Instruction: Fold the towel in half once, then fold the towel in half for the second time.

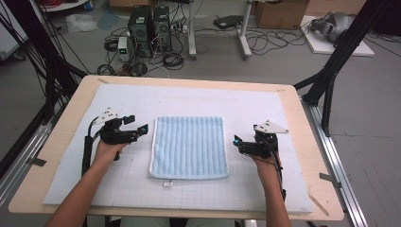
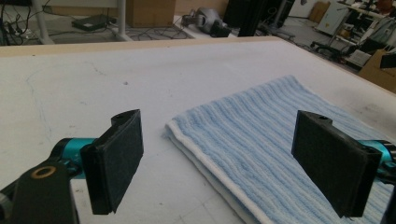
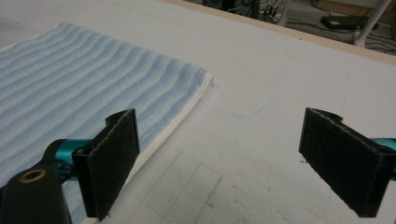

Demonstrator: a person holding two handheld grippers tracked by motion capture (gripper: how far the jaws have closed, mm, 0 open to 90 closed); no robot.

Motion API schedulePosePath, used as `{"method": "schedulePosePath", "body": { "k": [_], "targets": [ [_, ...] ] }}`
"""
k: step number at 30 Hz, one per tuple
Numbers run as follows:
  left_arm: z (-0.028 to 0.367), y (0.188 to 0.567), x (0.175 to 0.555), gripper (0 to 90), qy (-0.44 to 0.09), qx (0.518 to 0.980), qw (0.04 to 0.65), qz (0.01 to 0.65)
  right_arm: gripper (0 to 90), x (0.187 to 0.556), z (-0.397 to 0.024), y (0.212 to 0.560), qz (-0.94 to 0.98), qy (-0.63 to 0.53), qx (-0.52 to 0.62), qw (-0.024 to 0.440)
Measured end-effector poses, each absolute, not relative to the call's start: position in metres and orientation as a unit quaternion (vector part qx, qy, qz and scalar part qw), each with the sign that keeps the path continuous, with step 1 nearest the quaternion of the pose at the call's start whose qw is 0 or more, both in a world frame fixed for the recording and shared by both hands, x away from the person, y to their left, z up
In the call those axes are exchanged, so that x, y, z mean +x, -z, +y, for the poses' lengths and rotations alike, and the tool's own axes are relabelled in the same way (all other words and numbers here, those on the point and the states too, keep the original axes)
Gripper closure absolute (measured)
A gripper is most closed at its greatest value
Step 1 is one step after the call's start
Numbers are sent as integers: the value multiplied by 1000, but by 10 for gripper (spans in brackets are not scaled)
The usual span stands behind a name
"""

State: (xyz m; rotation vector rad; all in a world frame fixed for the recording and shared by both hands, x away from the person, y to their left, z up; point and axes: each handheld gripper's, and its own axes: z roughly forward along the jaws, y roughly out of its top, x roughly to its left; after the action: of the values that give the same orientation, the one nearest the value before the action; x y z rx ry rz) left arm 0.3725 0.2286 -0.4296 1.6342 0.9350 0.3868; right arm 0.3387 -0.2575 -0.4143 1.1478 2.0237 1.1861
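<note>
A light-blue striped towel (image 1: 189, 146), folded into a neat rectangle, lies flat in the middle of the white gridded mat (image 1: 142, 97). My left gripper (image 1: 137, 124) hovers just off the towel's left edge, jaws wide apart and holding nothing. In the left gripper view the towel (image 2: 261, 140) reaches in between and under the open jaws of that gripper (image 2: 224, 163). My right gripper (image 1: 239, 144) sits just off the towel's right edge, also open and holding nothing. The right gripper view has the towel's corner (image 3: 84, 79) by the left jaw of that gripper (image 3: 229, 161), with bare mat between the jaws.
The mat covers a wooden table (image 1: 66, 113) whose rim shows all round. A small white tag (image 1: 167, 183) lies at the towel's near edge. Black frame posts (image 1: 331, 71) stand at the table's far corners. Computers (image 1: 149, 28) and cables sit on the floor beyond.
</note>
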Motion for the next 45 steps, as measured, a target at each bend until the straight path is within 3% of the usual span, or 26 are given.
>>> {"method": "schedulePosePath", "body": {
  "k": [26,34,37,39,45],
  "targets": [
    [229,435,376,178,-162,706,550,415,116,339,-250,417,765,-434,409,245],
    [215,436,401,220,-172,736,505,416,116,340,-251,419,763,-435,415,238],
    [210,437,413,251,-178,745,494,411,116,340,-250,420,763,-434,418,235],
    [208,443,420,319,-185,751,479,415,116,341,-250,421,763,-434,420,230],
    [204,446,435,352,-173,755,466,428,116,342,-247,422,764,-436,420,224]
  ]
}}
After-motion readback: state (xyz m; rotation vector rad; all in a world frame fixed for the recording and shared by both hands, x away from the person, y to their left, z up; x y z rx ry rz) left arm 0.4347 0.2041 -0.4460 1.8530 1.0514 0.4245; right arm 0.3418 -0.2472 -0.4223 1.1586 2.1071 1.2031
